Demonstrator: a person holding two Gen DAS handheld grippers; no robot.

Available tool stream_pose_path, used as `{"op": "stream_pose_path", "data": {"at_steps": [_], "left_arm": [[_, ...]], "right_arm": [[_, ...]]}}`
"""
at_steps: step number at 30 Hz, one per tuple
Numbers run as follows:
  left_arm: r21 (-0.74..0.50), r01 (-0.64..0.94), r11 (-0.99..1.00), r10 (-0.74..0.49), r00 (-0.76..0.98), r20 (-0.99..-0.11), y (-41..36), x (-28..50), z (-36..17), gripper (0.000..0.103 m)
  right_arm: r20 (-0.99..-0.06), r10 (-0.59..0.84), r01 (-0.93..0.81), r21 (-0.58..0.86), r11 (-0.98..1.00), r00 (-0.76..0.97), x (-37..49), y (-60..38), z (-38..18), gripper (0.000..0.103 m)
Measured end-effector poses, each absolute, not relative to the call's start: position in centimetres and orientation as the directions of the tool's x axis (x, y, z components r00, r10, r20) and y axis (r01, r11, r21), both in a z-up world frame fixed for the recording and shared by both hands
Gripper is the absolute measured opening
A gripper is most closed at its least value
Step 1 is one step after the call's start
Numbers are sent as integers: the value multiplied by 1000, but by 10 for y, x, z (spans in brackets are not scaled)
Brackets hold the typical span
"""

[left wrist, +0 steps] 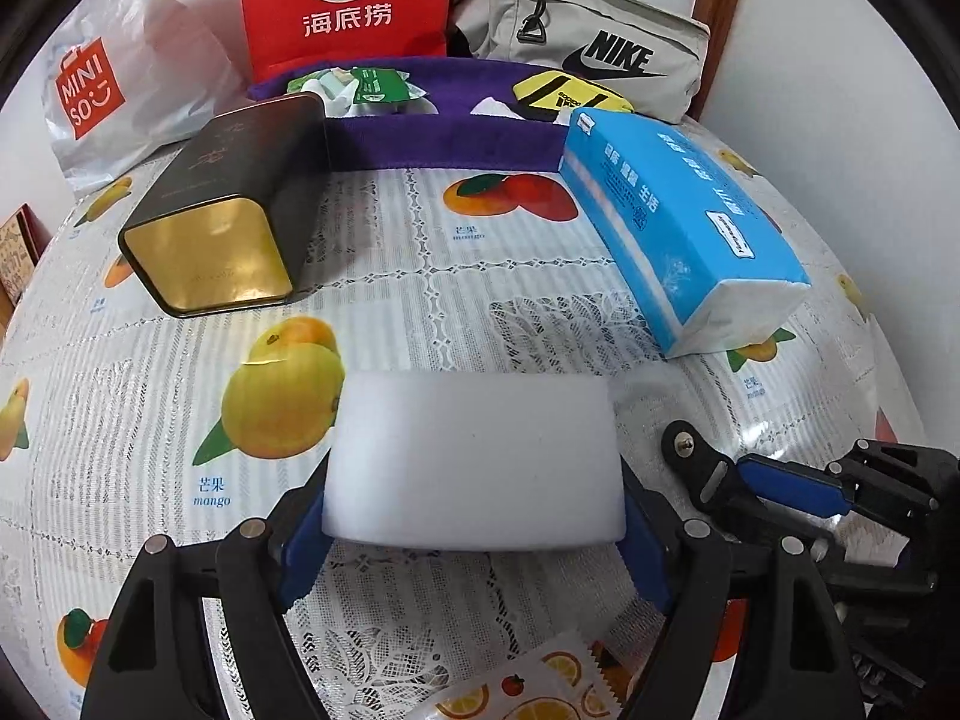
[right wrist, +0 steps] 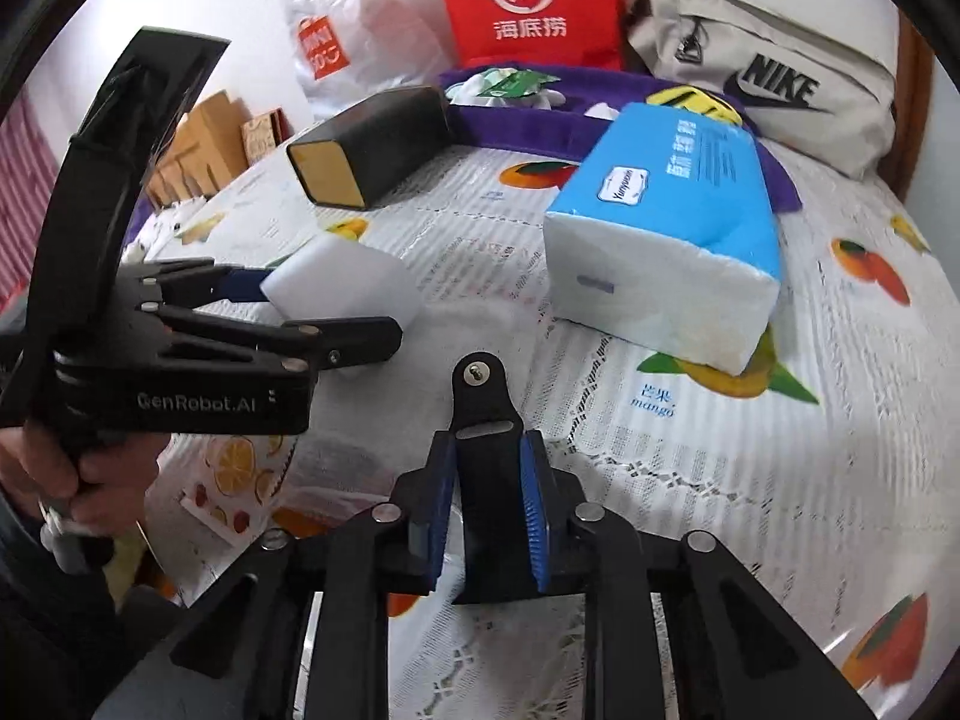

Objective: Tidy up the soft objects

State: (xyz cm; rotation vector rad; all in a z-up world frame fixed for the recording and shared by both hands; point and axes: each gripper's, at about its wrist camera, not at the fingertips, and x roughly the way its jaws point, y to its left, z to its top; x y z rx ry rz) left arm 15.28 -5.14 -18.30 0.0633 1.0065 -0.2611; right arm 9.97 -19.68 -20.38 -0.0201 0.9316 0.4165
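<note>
I hold the sponge

My left gripper (left wrist: 474, 540) squeezes the white sponge (left wrist: 474, 456) by its short ends; my right gripper (right wrist: 483, 516), nearly closed and empty, waits beside it.

White sponge block (left wrist: 474, 456), seemingly clamped

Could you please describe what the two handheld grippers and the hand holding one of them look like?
Both are matte black plastic linkage frames with silver pivot pins and ribbed blue finger pads. The left gripper shows white "GenRobot.AI" lettering on its body and a tall curved black handle. The right gripper has a rounded black tab with a screw at its front. The person's left hand emerges from a dark sleeve. No cables are visible.
</note>
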Motion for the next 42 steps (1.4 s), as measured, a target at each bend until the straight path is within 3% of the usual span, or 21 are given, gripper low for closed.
{"op": "stream_pose_path", "data": {"at_steps": [5, 10, 15, 26, 29, 34, 36, 42], "left_arm": [[-69, 246, 967, -189, 506, -841, -51, 153, -183, 80], [-73, 248, 966, -193, 505, -841, -49, 152, -182, 80], [-82, 245, 966, -199, 502, -842, -47, 153, -181, 80], [-84, 250, 965, -203, 502, -841, -46, 153, -181, 80], [-87, 249, 965, -205, 502, -840, -46, 153, -181, 80], [-87, 249, 965, -206, 503, -839, -46, 153, -181, 80], [-78, 252, 965, -200, 505, -840, -48, 153, -182, 80], [-79, 253, 964, -202, 506, -839, -49, 152, -182, 80]], "right_arm": [[-773, 319, -307, 169, 937, 549, 99, -214, -195, 6], [-805, 287, -275, 160, 948, 520, 101, -223, -202, 8], [-792, 339, -284, 217, 934, 508, 93, -223, -201, 24], [-788, 349, -331, 197, 923, 507, 83, -207, -193, 25], [-792, 352, -347, 189, 919, 499, 83, -198, -197, 34], [-803, 299, -374, 103, 922, 515, 80, -182, -204, 32], [-802, 260, -368, 54, 928, 538, 80, -181, -205, 21], [-808, 210, -284, 55, 957, 550, 88, -206, -202, 21]]}}
